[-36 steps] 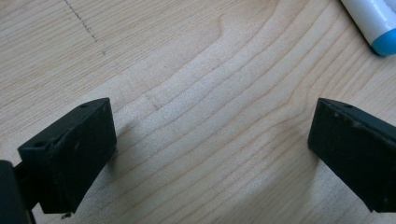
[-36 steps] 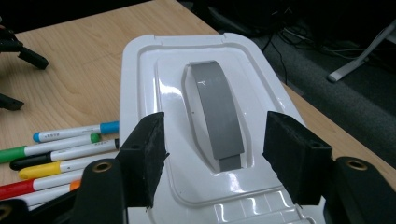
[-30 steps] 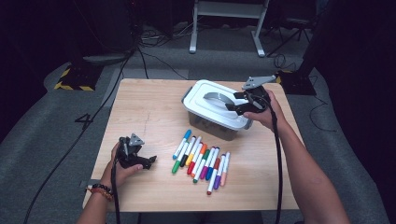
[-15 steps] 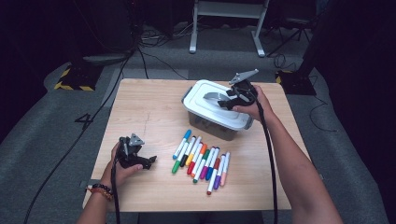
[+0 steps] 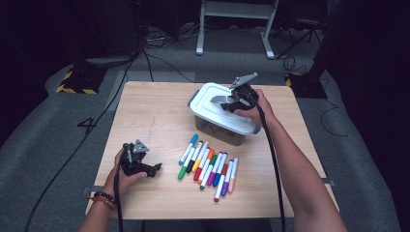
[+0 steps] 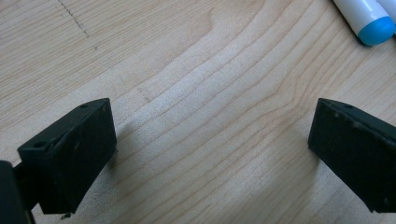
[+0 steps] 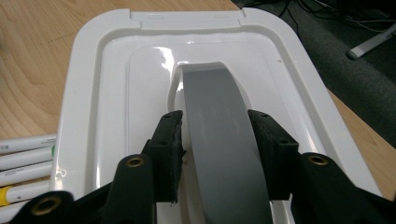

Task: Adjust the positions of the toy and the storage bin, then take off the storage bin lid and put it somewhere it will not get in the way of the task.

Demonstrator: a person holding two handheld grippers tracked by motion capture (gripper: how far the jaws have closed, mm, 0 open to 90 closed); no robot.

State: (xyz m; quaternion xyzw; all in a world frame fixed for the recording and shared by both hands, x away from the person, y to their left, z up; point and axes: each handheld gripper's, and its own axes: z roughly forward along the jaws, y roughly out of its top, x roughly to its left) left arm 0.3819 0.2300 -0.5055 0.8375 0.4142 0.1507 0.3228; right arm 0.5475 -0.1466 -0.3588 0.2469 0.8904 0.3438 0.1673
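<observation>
**Right jaws close on the lid handle**

Over the last second the right gripper [image 5: 231, 100] has moved in across the white lid [image 5: 212, 104] of the storage box [image 5: 227, 128] and come down a little, and its jaws have just been closing. In the right gripper view they now stand on either side of the grey handle [image 7: 219, 130] that arches over the middle of the lid, with the handle between them and both pads at its edges. The right pad looks pressed to the handle; on the left a thin sliver of white may remain, so the grip looks made or all but made. I judge that the reach is done and the next step is lifting the lid, so the markers [image 5: 208, 166] can go into the box.

The lid sits flat on the box, directly under the right jaws. The markers lie in a row on the surface [image 5: 154, 121], well to the near side of those jaws.

The right hand [image 5: 254, 104] rests over the far edge of the box, forearm stretched forward, the gripper pointing back and down onto the lid.

The left gripper [image 5: 145, 166] hangs low over bare wood, jaws wide apart and holding nothing, with a blue marker cap [image 6: 376, 30] ahead of and beyond the right-hand jaw.
</observation>
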